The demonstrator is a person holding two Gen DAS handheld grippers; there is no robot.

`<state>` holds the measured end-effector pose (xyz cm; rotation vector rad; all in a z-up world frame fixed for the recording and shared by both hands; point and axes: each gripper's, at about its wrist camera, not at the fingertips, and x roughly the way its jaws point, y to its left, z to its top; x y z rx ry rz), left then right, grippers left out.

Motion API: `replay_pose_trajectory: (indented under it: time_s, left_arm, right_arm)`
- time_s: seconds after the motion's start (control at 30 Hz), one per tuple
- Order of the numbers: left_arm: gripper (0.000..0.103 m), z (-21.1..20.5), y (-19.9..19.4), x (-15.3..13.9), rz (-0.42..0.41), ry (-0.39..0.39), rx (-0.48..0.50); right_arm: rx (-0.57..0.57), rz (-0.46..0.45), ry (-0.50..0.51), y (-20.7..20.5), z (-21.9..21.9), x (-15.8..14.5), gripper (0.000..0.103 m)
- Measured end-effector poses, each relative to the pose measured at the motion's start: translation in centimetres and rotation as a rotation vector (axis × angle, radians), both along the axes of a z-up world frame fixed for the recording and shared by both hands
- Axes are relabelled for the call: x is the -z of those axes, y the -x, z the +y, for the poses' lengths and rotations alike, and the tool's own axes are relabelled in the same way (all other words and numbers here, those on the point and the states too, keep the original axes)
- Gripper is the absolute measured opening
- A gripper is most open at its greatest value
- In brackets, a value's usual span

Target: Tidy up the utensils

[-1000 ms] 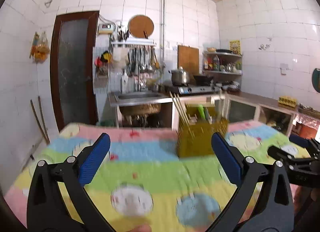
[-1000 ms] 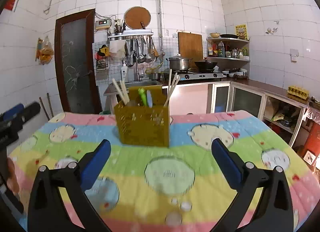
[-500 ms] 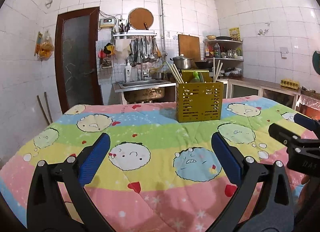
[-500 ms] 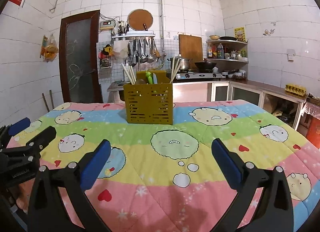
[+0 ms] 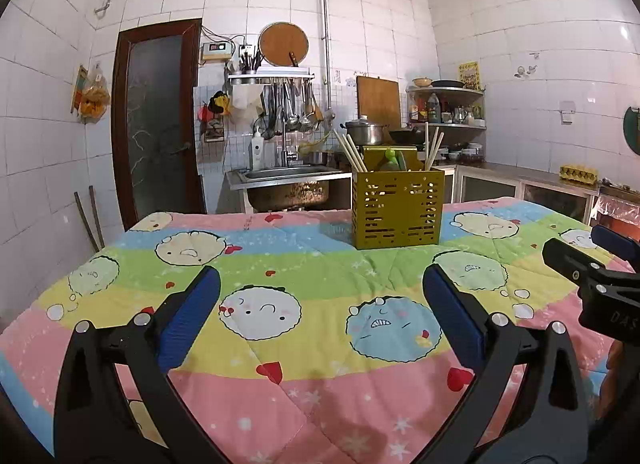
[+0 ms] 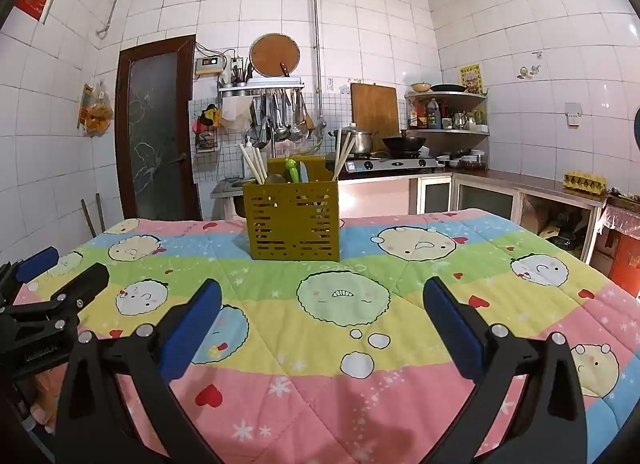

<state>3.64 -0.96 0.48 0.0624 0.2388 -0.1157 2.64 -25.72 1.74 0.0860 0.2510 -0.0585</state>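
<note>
Table (image 5: pixel 304 396) covered by a quilted cloth in pink, yellow, green and blue bands, printed with round cartoon faces; it filled the lower half of both wrist views.

White-tiled kitchen beyond the far edge: dark wooden door with frosted glass (image 5: pixel 158 120) far left, steel sink (image 5: pixel 288 176) behind the table, a rack of hanging ladles and spoons (image 5: pixel 290 104) above it, a rectangular wooden cutting board (image 6: pixel 374 108) leaning on the wall, a gas stove with a steel pot and black wok (image 6: pixel 390 160) further right.

Olive-yellow slotted plastic utensil caddy (image 5: pixel 397 210) stood upright on the blue and green bands toward the far side of the table, right of centre in the left wrist view, left of centre in the right wrist view (image 6: pixel 294 220). Well apart from both tools.

Inside the caddy: pale wooden chopsticks (image 6: pixel 253 164) leaning out at the left end, a second bunch (image 6: pixel 343 158) at the right end, a green-handled utensil (image 6: pixel 292 170) between them.

Left gripper (image 5: pixel 320 316) hung over the near part of the cloth, blue-padded fingers spread wide, nothing between them. Right gripper (image 6: pixel 322 318) likewise, fingers wide apart and empty. Each tool showed at the edge of the other's view, side by side.
</note>
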Motion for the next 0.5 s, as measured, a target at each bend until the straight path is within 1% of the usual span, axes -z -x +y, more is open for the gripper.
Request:
replay_pose_trajectory:
  time_s: [0.2, 0.5]
  left_arm:
    - [0.098, 0.11, 0.11, 0.01, 0.0, 0.011, -0.001]
    - [0.098, -0.04, 0.05, 0.0, 0.002, 0.005, -0.002]
  right_arm:
    - [0.007, -0.01, -0.005, 0.33, -0.2, -0.13, 0.099]
    - [0.008, -0.018, 0.006, 0.42, 0.03, -0.25, 0.099]
